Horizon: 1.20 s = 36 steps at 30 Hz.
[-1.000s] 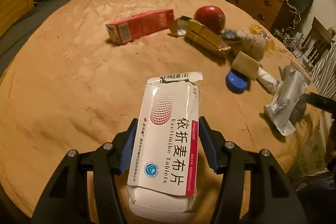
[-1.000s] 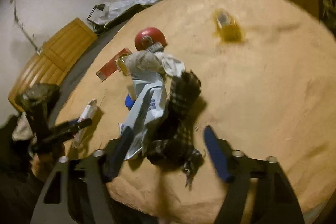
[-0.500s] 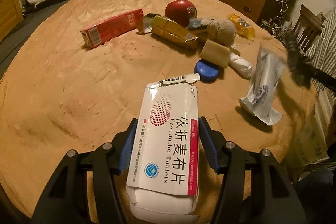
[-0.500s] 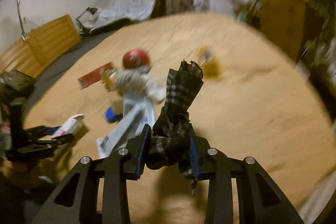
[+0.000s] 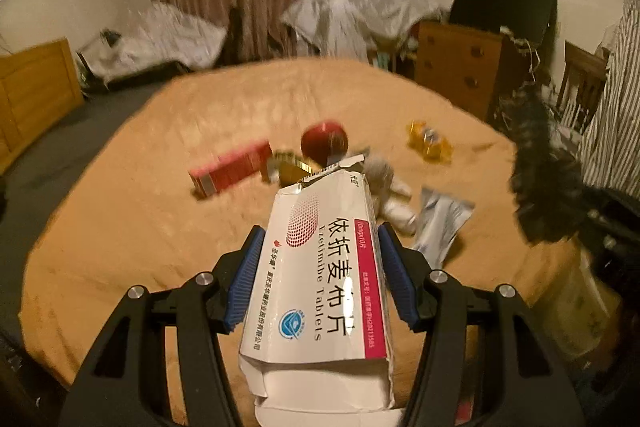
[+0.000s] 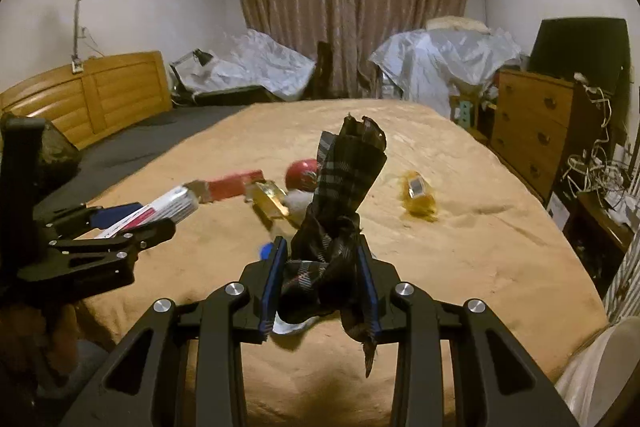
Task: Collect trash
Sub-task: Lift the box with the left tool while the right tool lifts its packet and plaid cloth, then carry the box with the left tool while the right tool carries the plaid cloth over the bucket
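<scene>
My left gripper (image 5: 320, 259) is shut on a torn white tablet box (image 5: 320, 279) with a red side stripe, held up above the tan bed cover (image 5: 120, 227). In the right wrist view that same gripper (image 6: 156, 217) reaches in from the left, the box (image 6: 160, 211) in its jaws. My right gripper (image 6: 320, 267) is shut on a crumpled dark plaid wrapper (image 6: 340, 195) that stands up between its blue pads. Left lying on the cover are a red carton (image 5: 230, 171), a gold box (image 6: 270, 203), a red ball (image 5: 324, 143), a yellow wrapper (image 6: 418, 197) and a silver pouch (image 5: 440, 223).
A wooden dresser (image 6: 532, 131) and a tangle of cables (image 6: 592, 175) stand to the right of the bed. Furniture under grey plastic sheets (image 6: 440, 63) lines the curtained far wall. A wooden headboard (image 6: 88, 95) is at the left. A striped sleeve (image 5: 612, 115) shows at the right edge.
Both grippers have risen and tilted up, bringing the room into view. The right gripper closed on the plaid wrapper and lifted it off the cover. The left kept hold of the tablet box.
</scene>
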Available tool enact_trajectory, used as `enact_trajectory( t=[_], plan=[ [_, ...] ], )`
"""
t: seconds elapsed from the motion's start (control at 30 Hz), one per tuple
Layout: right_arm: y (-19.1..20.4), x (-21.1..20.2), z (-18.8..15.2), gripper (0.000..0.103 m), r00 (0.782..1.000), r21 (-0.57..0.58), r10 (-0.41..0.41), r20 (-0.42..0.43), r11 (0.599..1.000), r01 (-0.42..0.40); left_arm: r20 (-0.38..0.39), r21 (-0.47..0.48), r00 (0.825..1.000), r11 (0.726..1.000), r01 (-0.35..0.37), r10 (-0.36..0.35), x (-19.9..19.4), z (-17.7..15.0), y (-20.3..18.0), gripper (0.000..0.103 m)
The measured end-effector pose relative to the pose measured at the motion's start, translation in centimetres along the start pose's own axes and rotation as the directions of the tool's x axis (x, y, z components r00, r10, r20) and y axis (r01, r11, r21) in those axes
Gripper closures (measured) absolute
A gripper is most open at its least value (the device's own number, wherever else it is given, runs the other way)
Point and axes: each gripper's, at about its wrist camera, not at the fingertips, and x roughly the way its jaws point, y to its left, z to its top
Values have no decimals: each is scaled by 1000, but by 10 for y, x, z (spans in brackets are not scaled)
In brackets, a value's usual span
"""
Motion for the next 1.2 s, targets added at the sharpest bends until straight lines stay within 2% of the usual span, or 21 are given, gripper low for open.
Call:
enact_trajectory(
  t=[0.2,0.4,0.53,0.73,0.87,1.0,1.2],
  plan=[
    [12,-35,8,68,996,11,-13,90,1000,12,116,-46,990,996,-77,81,-41,3,-22,48],
    [16,-63,4,67,991,14,-36,127,999,34,166,-67,977,990,-126,136,-56,5,-32,48],
    [15,-72,2,67,991,24,-41,126,999,38,175,-56,974,990,-132,140,-59,5,-39,48],
    [14,-84,10,67,990,31,-47,136,999,44,159,-46,980,992,-114,120,-53,9,-42,48],
    [0,-96,18,67,989,42,-66,133,997,61,165,-39,982,995,-90,95,-51,17,-51,48],
    [-26,-115,22,67,987,64,-107,122,993,99,177,-22,983,998,-52,55,-49,24,-67,48],
    [-79,-150,24,67,977,97,-185,105,980,175,182,31,983,999,19,-24,-41,37,-111,48]
  ],
)
